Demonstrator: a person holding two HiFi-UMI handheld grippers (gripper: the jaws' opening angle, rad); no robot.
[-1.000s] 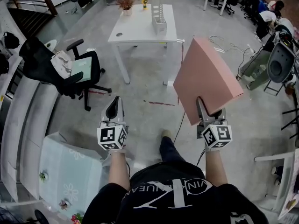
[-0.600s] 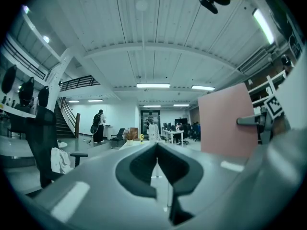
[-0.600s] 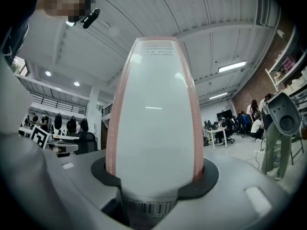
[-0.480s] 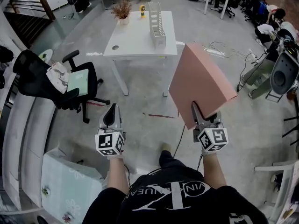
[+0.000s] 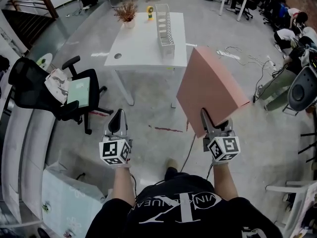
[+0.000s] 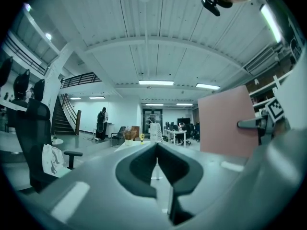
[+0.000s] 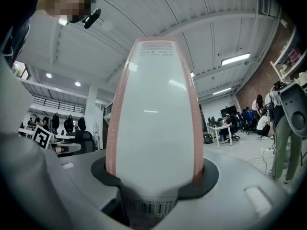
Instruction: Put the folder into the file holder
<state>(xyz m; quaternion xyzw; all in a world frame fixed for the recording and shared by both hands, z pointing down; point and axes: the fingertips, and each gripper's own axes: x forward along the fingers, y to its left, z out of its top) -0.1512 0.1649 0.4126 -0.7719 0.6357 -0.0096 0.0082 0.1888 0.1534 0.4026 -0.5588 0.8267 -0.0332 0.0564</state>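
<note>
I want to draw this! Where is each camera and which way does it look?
Head view: on the person's head, looking steeply down at floor and table; forearms, torso show.
Left gripper view: on the left gripper, looking along its closed jaws into the room.
Right gripper view: on the right gripper, looking along jaws clamped on the folder.
Shared: all three show the folder.

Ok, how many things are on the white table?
3: file holder toward the right side, dried plant at the far edge, small yellow object beside it.
</note>
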